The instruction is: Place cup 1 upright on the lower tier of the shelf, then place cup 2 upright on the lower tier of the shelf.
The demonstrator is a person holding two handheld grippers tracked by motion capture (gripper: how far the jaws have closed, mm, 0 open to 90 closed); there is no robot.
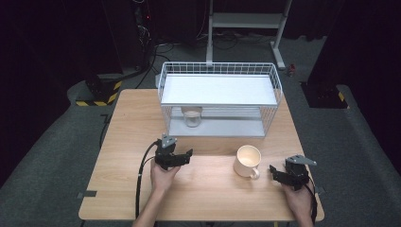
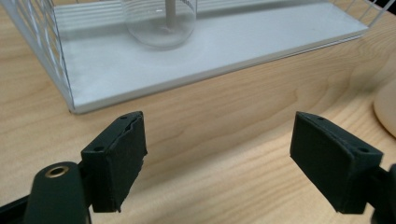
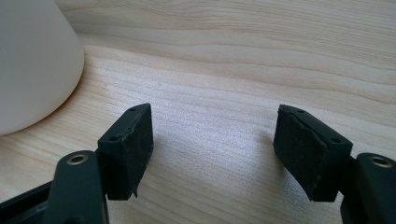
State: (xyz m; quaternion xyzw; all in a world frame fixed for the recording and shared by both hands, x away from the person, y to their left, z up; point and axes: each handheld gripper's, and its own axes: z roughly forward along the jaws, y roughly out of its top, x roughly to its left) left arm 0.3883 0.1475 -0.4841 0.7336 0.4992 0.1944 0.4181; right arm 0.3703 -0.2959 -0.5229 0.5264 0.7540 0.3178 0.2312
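A cream mug (image 1: 248, 161) stands on the wooden table (image 1: 208, 189), right of centre, its handle toward the front. My left gripper (image 1: 187, 156) hovers low in front of a white wire rack (image 1: 220, 90), open, with only bare wood between its pads (image 2: 116, 158). On the rack's lower shelf (image 2: 187, 60) stands a clear glass jar (image 1: 192, 117), which rises just ahead in the left gripper view (image 2: 161, 23). My right gripper (image 1: 274, 173) rests near the table's right front, right of the mug, open and holding nothing. The mug's side (image 3: 32, 60) sits beyond and to the left of its left pad (image 3: 128, 149).
The rack has a solid white top shelf (image 1: 218, 90) and wire walls. The mug's rim (image 2: 387, 107) shows at the right edge of the left gripper view. Beyond the table, dark floor holds cables and a white stand's legs (image 1: 246, 21).
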